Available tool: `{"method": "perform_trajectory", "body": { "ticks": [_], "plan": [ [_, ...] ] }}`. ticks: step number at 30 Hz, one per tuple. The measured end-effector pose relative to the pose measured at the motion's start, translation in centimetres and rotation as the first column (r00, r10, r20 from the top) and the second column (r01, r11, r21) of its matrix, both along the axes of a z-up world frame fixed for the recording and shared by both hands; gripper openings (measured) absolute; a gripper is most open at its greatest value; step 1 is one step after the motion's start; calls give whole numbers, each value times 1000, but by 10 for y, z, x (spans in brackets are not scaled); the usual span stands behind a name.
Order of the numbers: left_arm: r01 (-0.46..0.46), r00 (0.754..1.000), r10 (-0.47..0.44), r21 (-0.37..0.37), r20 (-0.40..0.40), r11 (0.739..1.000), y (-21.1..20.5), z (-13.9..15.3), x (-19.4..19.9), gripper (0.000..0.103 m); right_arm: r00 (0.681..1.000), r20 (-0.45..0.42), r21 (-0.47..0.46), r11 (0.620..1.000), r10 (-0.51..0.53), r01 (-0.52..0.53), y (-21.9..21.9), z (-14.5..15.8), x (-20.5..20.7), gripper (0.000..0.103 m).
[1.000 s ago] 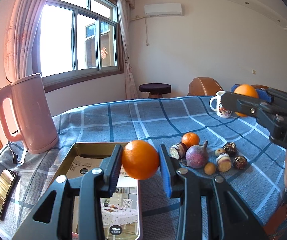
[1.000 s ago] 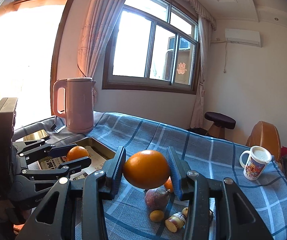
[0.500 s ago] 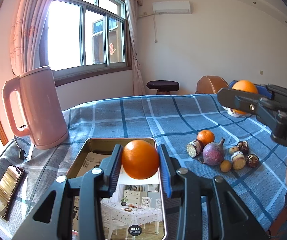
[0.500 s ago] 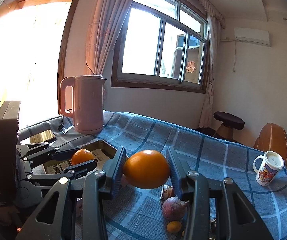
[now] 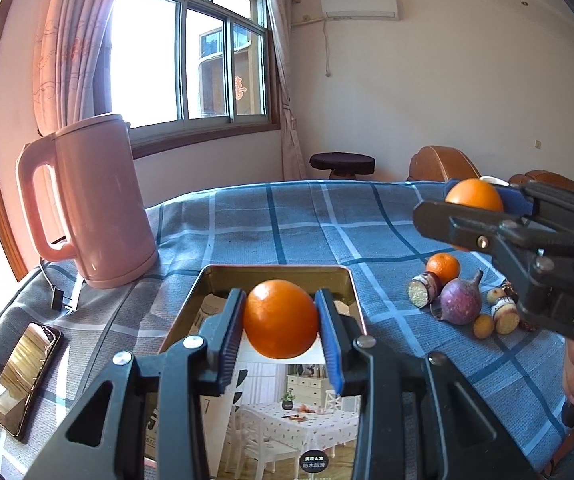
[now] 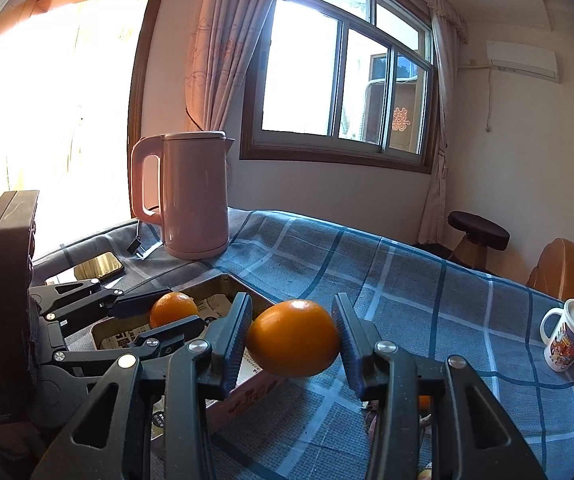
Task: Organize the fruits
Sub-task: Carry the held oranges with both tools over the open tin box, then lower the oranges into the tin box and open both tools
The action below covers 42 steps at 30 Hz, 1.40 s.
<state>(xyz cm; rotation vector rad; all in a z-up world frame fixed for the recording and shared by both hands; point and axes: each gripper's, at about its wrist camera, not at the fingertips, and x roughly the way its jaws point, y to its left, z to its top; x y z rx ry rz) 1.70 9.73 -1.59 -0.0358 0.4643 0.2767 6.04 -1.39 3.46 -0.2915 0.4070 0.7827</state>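
My left gripper (image 5: 281,322) is shut on an orange (image 5: 280,319) and hangs over the metal tray (image 5: 275,270), whose floor is lined with printed paper. The same orange (image 6: 174,309) and left gripper (image 6: 175,312) show in the right wrist view, above the tray (image 6: 243,288). My right gripper (image 6: 293,338) is shut on a second orange (image 6: 293,338), in the air just right of the tray's near corner. From the left wrist view that right gripper (image 5: 475,200) holds its orange (image 5: 474,196) above the loose fruit pile: a small orange (image 5: 443,267), a purple fruit (image 5: 461,300) and several small pieces.
A pink kettle (image 5: 95,200) stands left of the tray, its cord on the blue checked cloth (image 5: 307,220). A phone (image 5: 25,376) lies at the near left. A printed mug (image 6: 569,334) stands far right. Behind the table are a stool (image 5: 342,162) and brown chairs (image 5: 443,164).
Both grippers, each still holding its orange, have moved left toward the tray. The left orange now hangs over the tray and the right one has come near its corner.
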Motion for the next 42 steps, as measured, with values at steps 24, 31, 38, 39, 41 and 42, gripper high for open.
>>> {"method": "perform_trajectory", "body": {
  "ticks": [24, 31, 38, 39, 41, 42],
  "plan": [
    [-57, 996, 56, -4, -71, 998, 38, -14, 3, 37, 994, -105, -80, 996, 35, -44, 51, -48, 19, 44],
    [-55, 995, 56, 8, -88, 998, 38, -17, 5, 37, 992, -122, -90, 995, 33, -44, 57, -57, 22, 44],
    [-54, 994, 54, 10, -99, 999, 39, -21, 6, 37, 991, -132, -96, 994, 31, -44, 59, -62, 24, 44],
    [-53, 993, 54, 8, -101, 999, 39, -21, 6, 37, 990, -134, -97, 994, 32, -46, 60, -63, 24, 44],
    [-53, 993, 54, 8, -102, 999, 39, -21, 6, 37, 990, -136, -102, 994, 34, -49, 62, -64, 23, 44],
    [-54, 993, 55, 9, -104, 998, 39, -21, 6, 37, 990, -138, -105, 993, 36, -50, 63, -65, 23, 44]
  ]
}}
